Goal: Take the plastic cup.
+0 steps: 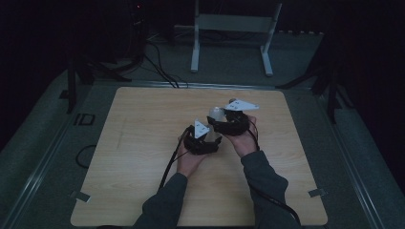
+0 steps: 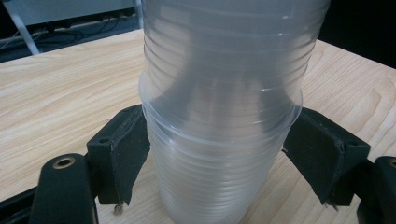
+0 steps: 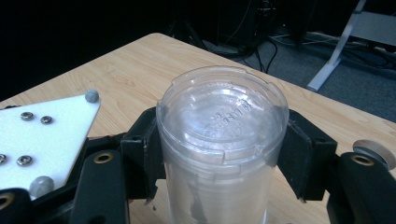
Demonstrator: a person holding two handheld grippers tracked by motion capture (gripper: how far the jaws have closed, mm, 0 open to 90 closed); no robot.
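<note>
1. A stack of clear, ribbed plastic cups (image 2: pixel 219 116) stands upside down near the middle of the light wooden table (image 1: pixel 143 143), slightly right of centre and toward the far half; in the high view the stack (image 1: pixel 216 114) shows as a pale shape between the two grippers.
2. The left gripper (image 1: pixel 204 139) sits on the near-left side of the stack, carried by the person's left hand (image 1: pixel 191 160), with its grey three-cornered plate on top.
3. In the left gripper view the left gripper (image 2: pixel 217 154) has its two black jaws against the lower, wider part of the stack, one pad on each side just below a protruding cup rim; it is clamped on the cups.
4. The right gripper (image 1: pixel 230 121) is just beyond and to the right of the left one, held in the right hand (image 1: pixel 244 140), and the two grippers are close together.
5. In the right gripper view the right gripper (image 3: pixel 219 149) has its jaws around the top cup (image 3: pixel 222 121), whose flat, embossed base faces up; the pads meet the cup's wall on both sides, so it is gripping that cup.
6. The white plate of the left gripper (image 3: pixel 42 135) shows at the left edge of the right gripper view, just beside the stack.
7. Black cables (image 1: pixel 169 164) trail from the grippers toward the near edge of the table, alongside the person's dark sleeves.
8. Beyond the far edge of the table a white metal frame (image 1: pixel 234 33) stands on the grey floor, well apart from the cups.
</note>
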